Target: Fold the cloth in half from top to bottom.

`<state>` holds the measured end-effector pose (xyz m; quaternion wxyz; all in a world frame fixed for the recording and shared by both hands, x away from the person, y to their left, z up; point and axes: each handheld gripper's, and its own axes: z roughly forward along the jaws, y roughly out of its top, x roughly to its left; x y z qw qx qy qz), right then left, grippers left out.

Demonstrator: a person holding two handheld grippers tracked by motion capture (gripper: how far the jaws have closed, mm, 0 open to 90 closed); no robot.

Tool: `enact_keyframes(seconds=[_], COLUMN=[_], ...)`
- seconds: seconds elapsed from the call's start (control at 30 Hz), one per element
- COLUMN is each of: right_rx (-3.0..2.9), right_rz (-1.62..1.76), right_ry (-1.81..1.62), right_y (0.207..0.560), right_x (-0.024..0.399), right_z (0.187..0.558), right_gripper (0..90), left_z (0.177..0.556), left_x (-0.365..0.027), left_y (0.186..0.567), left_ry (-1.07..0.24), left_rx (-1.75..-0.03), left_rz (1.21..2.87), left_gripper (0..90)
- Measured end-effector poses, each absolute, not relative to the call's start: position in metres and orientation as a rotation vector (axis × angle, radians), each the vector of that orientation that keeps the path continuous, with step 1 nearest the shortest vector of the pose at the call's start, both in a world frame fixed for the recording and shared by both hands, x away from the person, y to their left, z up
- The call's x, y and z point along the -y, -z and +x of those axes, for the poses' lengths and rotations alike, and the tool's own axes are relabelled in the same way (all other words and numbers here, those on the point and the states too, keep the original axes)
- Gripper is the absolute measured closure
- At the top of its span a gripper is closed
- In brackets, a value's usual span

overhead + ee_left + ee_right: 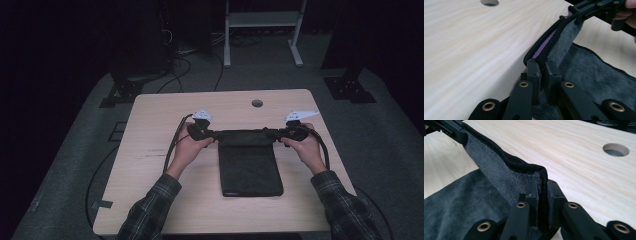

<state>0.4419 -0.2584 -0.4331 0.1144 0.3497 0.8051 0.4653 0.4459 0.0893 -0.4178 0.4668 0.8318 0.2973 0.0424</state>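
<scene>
The person is folding a dark grey plush towel (250, 162) that is lying at the centre of the light wooden surface (150, 200), just below the middle of the high view. The step in hand looks like the lift of the far edge: both claws are pinching the top two corners, and the hem is stretching between them in a taut band across the middle of the frame while the rest of the cloth is resting flat toward the lower centre.

The left claw (543, 72) is nearly closed, its pads clamping the black-bound corner with a purple stripe running along the hem. The right claw (541, 193) is likewise nearly closed on the opposite corner, fabric pressed between its pads.

Next, as I judge it, the hem needs carrying toward the bottom of the frame and laying on the near edge, both hands travelling evenly so the band is not sagging or skewing.

In the high view both forearms in plaid sleeves are entering from the bottom, hands level with each other, the claws pointing inward at one another, left hand (192, 145) and right hand (305, 147) well apart.
</scene>
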Motion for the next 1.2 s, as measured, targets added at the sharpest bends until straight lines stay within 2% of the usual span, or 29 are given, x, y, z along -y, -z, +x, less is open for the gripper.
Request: enact_keyframes(seconds=[0.57, 1.0, 1.2], right_rx=[-2.400, -2.488, -2.527], right_rz=[0.946, 0.927, 0.924], right_ry=[-1.375, -1.373, -1.347], right_y=[0.437, 0.453, 0.460], right_x=[0.262, 0.261, 0.265], right_z=[0.382, 0.342, 0.335], right_gripper=[80.5, 79.5, 73.8], left_z=[0.392, 0.361, 0.355], left_x=[-0.094, -0.095, -0.092], left_y=[0.425, 0.448, 0.455], left_ry=[-0.050, 0.063, 0.083], left_rx=[-0.656, -0.631, -0.607], left_rz=[2.059, 2.145, 2.185], left_gripper=[84.5, 83.5, 73.0])
